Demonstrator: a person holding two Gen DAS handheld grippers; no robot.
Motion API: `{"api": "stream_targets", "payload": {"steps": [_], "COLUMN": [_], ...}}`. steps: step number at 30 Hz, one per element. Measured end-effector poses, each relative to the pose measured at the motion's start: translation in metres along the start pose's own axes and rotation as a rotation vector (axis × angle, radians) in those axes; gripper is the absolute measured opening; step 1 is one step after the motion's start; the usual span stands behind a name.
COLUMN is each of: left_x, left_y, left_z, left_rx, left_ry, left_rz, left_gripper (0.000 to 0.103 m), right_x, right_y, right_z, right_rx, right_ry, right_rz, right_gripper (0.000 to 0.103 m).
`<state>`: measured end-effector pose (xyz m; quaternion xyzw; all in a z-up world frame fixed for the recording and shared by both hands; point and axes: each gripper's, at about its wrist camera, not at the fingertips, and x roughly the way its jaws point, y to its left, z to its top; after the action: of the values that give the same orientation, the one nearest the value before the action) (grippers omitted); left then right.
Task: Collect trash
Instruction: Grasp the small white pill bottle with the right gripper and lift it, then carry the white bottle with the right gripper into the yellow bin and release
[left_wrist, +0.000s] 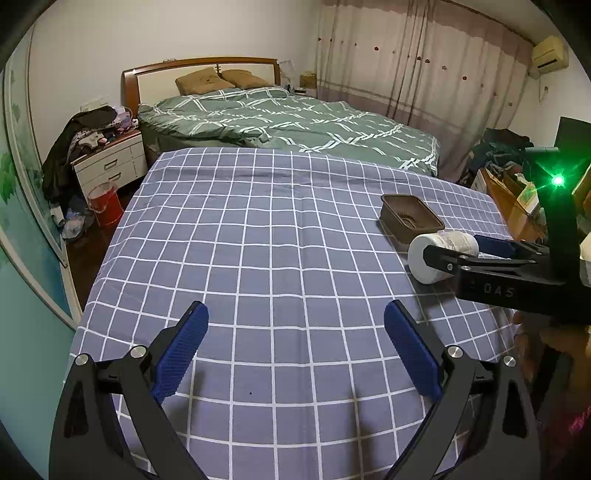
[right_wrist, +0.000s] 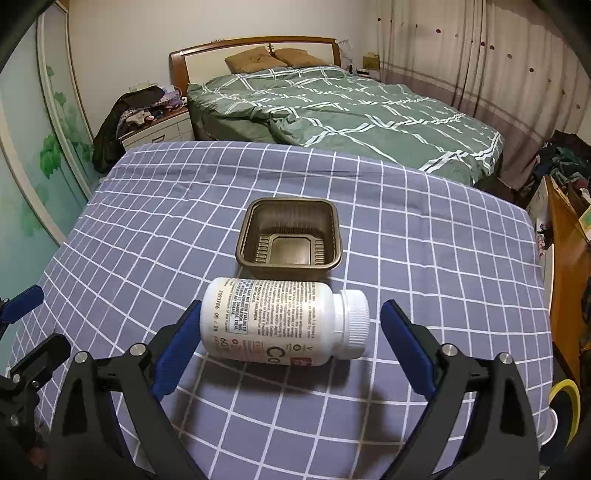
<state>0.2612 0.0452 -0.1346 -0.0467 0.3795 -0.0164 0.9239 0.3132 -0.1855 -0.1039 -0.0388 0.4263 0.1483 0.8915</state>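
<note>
A bedroom, with a green-quilted bed (right_wrist: 351, 110) behind a counter (right_wrist: 424, 258) under blue checked cloth. On it, a brown plastic tray (right_wrist: 290, 236) sits just beyond a white pill bottle (right_wrist: 280, 321) lying on its side. The right gripper (right_wrist: 291, 343) straddles the bottle, jaws wide, not clamping. It should close squarely across the body, not the cap, or the bottle may roll. The left gripper (left_wrist: 295, 347) hangs open, empty.

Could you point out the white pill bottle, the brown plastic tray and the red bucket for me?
White plastic pill bottle (right_wrist: 273, 321), right wrist view, on its printed label.
Brown square plastic tray (right_wrist: 291, 264), right wrist view, on its near rim.
Red plastic bucket (left_wrist: 107, 206), left wrist view, on its side wall.
</note>
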Motion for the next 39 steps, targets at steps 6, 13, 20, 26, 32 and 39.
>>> {"api": "stream_targets", "payload": {"steps": [6,13,20,26,32,39], "left_x": [0.002,0.003,0.006,0.007,0.008,0.010], "left_y": [-0.003,-0.004,-0.008,-0.010,-0.012,-0.014], "left_z": [-0.001,0.000,-0.001,-0.001,-0.002,-0.003], "left_rx": [0.012,0.021,0.037,0.043,0.060,0.067], "left_ry": [0.002,0.003,0.008,0.005,0.008,0.015], "left_rz": [0.006,0.003,0.008,0.013,0.017,0.016], "left_gripper": [0.095,0.095,0.095,0.095,0.095,0.095], "right_x": [-0.009,-0.069,-0.150,-0.178,-0.161,-0.150], "right_y": [-0.014,-0.044,-0.122,-0.222,-0.284,-0.305], "right_z": [-0.003,-0.014,-0.047,-0.098,-0.149,-0.181], "right_rx": [0.051,0.126,0.273,0.459,0.579,0.647], "right_ry": [-0.006,-0.103,-0.245,-0.211,-0.078,-0.003], "right_rz": [0.026,0.028,-0.082,-0.317,-0.450,-0.512], "right_gripper": [0.080,0.080,0.080,0.080,0.080,0.080]}}
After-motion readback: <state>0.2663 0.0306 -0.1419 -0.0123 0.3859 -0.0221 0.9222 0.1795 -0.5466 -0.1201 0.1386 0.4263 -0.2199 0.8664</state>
